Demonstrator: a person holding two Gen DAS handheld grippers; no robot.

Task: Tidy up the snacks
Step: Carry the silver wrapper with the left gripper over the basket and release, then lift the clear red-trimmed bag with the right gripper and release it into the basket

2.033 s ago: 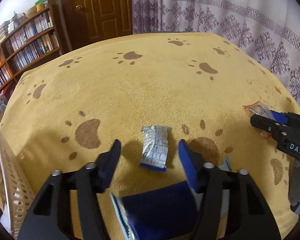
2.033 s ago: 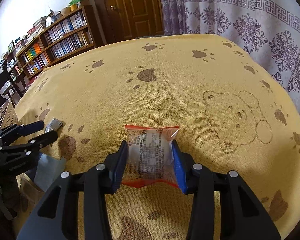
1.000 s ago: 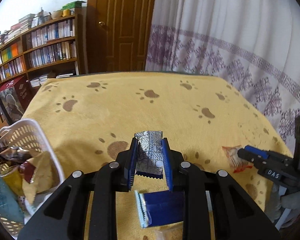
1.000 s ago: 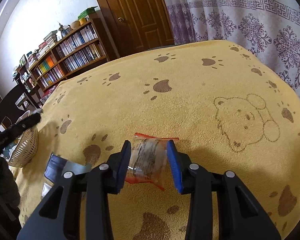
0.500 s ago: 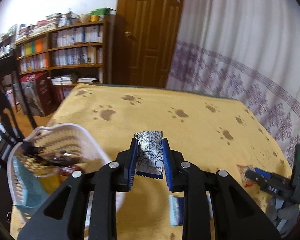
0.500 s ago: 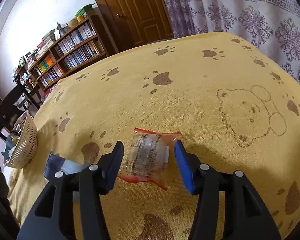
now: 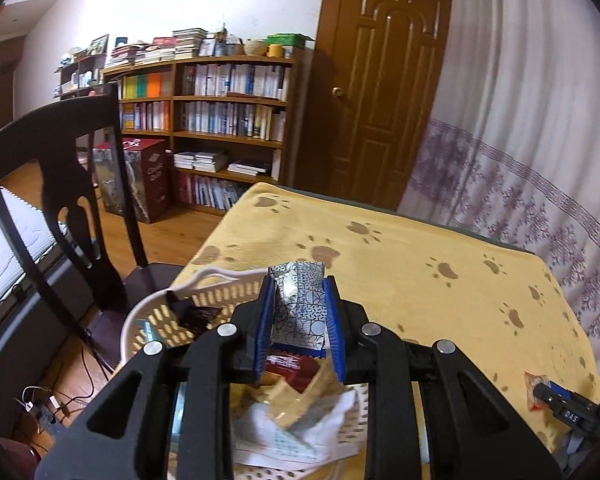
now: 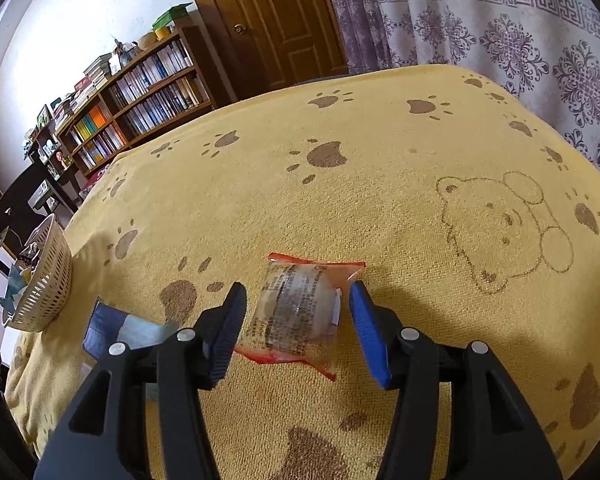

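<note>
Your left gripper [image 7: 298,316] has its fingers [image 7: 263,320] clamped tight on a silver patterned snack packet [image 7: 298,304], blue pads pressing both its sides, packet upright between them. You hold it in the air above the white basket [image 7: 162,312], which sits at the left edge of the yellow paw-print cloth [image 7: 440,300]. The basket already has several wrappers inside: a dark red one [image 7: 290,366], a tan one [image 7: 296,398] and a white one [image 7: 284,436] right under your jaws. A black chair [image 7: 56,184] stands left of the table, bookshelf [image 7: 204,120] behind it.

Further right on the cloth a blue and pale packet [image 8: 120,326] lies flat, between the basket and your right gripper [image 8: 298,320]. That gripper's fingers [image 8: 228,332] are spread wide, pads on either side of a clear packet with red edges [image 8: 300,312]. The packet lies flat on the cloth between them. The left pad looks just beside the packet's edge; the right pad sits by its upper corner, and you can't tell if it touches. Nothing is gripped there. A bear outline [image 8: 508,224] is printed on the cloth off to the right
</note>
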